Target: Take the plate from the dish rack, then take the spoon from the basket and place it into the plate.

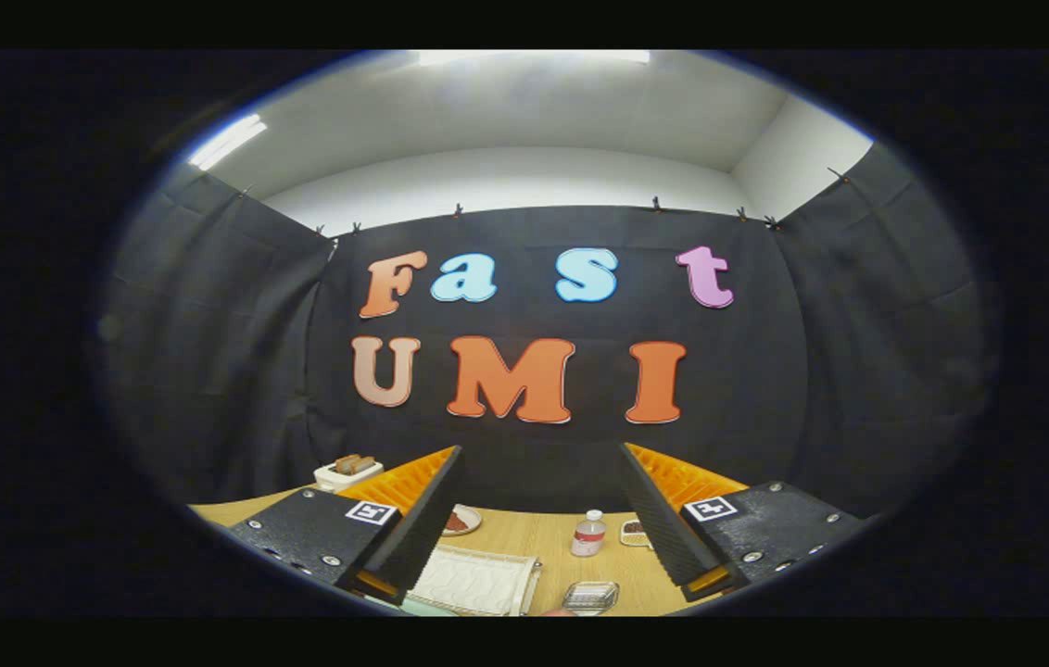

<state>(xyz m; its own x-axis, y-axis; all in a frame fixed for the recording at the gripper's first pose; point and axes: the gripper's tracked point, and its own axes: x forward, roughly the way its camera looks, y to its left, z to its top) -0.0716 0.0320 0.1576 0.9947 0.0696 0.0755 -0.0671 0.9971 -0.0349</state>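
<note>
Wooden table: bottle, white mat between parted gripper fingers

A small clear bottle with a red label stands upright on the wooden table. Just beside it sits a small patterned dish. Nearer lies a white quilted cloth, with a clear ridged tray next to it. Farther off rests a white box holding brown pieces, and a small dish with something reddish.
</note>
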